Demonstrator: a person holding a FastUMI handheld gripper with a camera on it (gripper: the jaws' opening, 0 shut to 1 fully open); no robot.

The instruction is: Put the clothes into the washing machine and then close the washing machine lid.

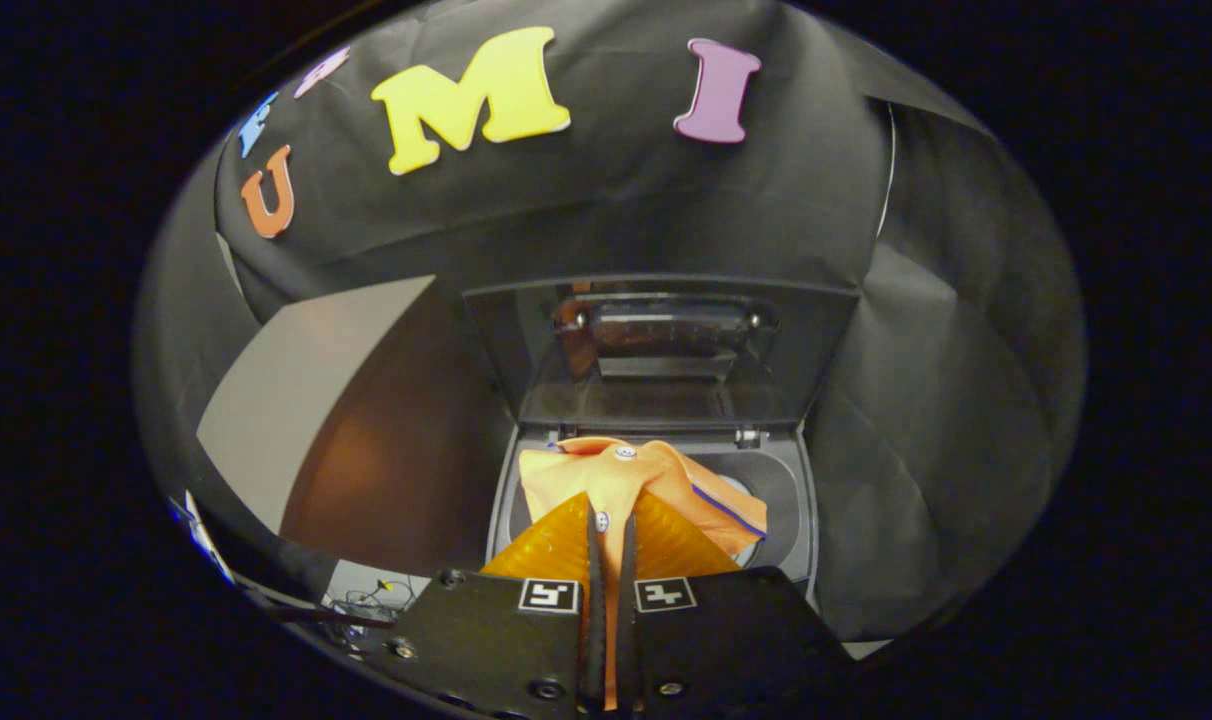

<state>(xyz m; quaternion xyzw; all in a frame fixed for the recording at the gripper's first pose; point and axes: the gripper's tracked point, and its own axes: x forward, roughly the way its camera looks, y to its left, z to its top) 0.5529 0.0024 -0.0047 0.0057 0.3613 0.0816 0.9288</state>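
Gripper (607, 540) pinched tight on orange shirt (626, 480), both fingers (551, 545) pressing its fabric between them; shirt with white buttons and a dark-trimmed collar, held over the open top of the washing machine (804, 500); lid (666, 350) raised upright just beyond, hinged at the back; black booth cloth (946, 400) behind and beside.
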